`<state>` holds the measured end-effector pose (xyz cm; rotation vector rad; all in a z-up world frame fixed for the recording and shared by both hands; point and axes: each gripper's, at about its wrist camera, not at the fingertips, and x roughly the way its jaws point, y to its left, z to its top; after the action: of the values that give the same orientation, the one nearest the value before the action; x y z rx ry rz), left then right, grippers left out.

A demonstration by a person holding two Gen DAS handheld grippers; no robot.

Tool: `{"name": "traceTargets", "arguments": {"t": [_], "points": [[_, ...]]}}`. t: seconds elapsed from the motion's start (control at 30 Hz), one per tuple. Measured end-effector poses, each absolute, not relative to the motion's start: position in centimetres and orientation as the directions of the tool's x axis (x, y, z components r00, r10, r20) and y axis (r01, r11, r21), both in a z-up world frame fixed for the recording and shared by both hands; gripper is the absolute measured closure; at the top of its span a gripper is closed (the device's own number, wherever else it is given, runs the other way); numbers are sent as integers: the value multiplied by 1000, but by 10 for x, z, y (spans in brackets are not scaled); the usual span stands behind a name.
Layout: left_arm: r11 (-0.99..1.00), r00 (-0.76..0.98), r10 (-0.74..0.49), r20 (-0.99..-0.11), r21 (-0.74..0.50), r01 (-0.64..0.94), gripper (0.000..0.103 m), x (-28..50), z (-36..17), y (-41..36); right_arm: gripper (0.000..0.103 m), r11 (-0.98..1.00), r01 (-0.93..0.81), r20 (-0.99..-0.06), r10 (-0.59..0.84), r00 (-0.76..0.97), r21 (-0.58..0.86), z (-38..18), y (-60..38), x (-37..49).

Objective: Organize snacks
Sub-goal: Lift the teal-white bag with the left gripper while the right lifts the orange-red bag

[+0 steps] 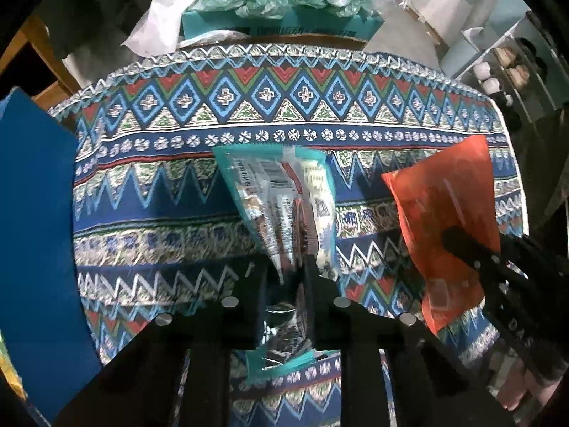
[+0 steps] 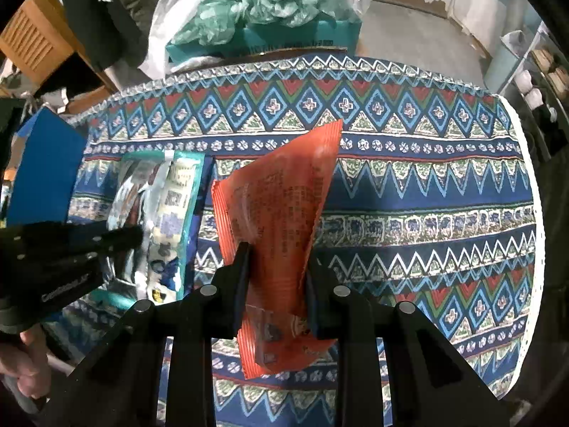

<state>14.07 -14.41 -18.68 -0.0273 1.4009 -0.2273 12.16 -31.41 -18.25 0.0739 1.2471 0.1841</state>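
Both packets are gripped and off the cloth; this reads as the lift-and-carry step of sorting the snacks.

Left hand-held gripper (image 1: 293, 274): jaws narrow, clamped on the teal snack packet (image 1: 281, 195). The packet runs forward from the jaws, its crimped end farthest from the gripper, the other end poking out behind the fingers. Its shadow falls on the cloth underneath, so I judge it clear of the desk (image 1: 160, 213).

Right hand-held gripper (image 2: 275, 270): jaws narrow, pinching the orange snack packet (image 2: 281, 206) across its lower half. The packet stands up ahead of the fingers, slightly curled, one corner pointing away from the gripper. It hangs free above the patterned cloth.

Seen from the left wrist camera, the orange packet sits off to the right of the teal one, near but not touching.

A blue box (image 1: 35, 231) stands beyond the left gripper's outer side, at the desk's edge. A teal carton (image 2: 270, 42) stuffed with green plastic bags sits past the far edge. Which one is the destination cannot be told.

Next move, as I judge it: carry each packet to its container, keep the two apart, hold the grip firm since the film is slick and crumples, and release only once over the opening.
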Motion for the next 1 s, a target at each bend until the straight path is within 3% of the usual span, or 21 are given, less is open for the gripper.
{"name": "traceTargets", "arguments": {"t": [0.27, 0.43, 0.57, 0.7, 0.93, 0.97, 1.0], "points": [[972, 142, -200, -969, -179, 151, 91, 109, -171, -117, 78, 975, -110, -918, 218, 333, 192, -157, -301, 106], [980, 139, -157, -978, -137, 144, 88, 98, -177, -94, 78, 970, -136, -910, 238, 338, 203, -150, -290, 92], [982, 121, -185, -975, -179, 60, 51, 97, -184, -82, 78, 969, -130, -916, 240, 320, 208, -152, -282, 84], [981, 153, -192, -969, -187, 52, 30, 97, -182, -83, 84, 970, -144, -913, 234, 333, 197, -148, -278, 83], [986, 104, -167, -980, -163, 43, 26, 104, -196, -98, 86, 968, -116, -929, 247, 277, 223, -172, -290, 91], [986, 96, -163, -982, -160, 37, 26, 106, -198, -100, 83, 969, -107, -932, 244, 267, 223, -175, -292, 91], [986, 92, -164, -982, -161, 33, 26, 108, -199, -100, 69, 968, -101, -935, 247, 255, 228, -180, -293, 92]]}}
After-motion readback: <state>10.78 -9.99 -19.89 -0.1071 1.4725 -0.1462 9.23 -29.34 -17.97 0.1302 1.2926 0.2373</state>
